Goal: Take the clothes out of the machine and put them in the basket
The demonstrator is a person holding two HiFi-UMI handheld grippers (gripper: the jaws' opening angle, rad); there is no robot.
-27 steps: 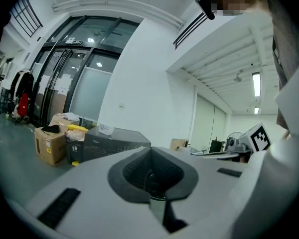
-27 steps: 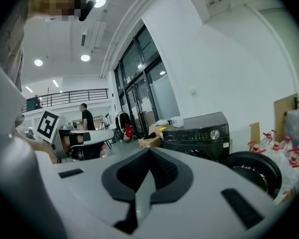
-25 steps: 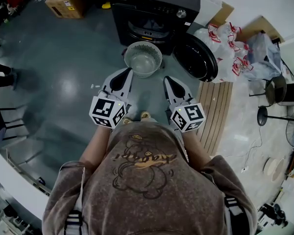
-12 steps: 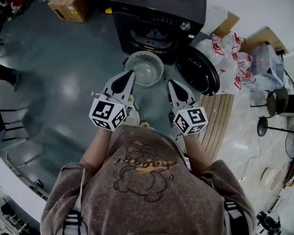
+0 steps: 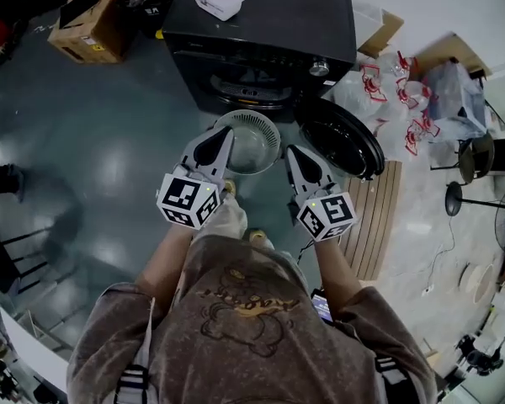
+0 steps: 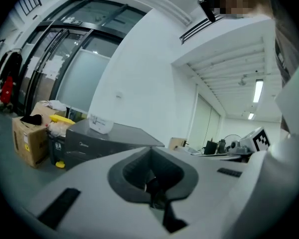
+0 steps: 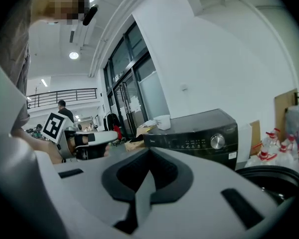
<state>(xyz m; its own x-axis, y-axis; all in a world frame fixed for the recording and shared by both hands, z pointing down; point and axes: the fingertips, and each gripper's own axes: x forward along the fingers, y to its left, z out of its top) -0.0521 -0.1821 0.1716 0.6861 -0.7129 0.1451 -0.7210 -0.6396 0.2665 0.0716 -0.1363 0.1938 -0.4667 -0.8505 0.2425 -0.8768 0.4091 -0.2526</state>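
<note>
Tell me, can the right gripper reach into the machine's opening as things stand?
Probably yes. The door hangs open to the right, so the opening is uncovered. The basket stands just before it, so the right gripper, shut and empty, must pass over it.

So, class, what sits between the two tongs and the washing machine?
A round basket stands on the floor just in front of the washing machine, ahead of the left tongs and right tongs. The head view shows it.
</note>
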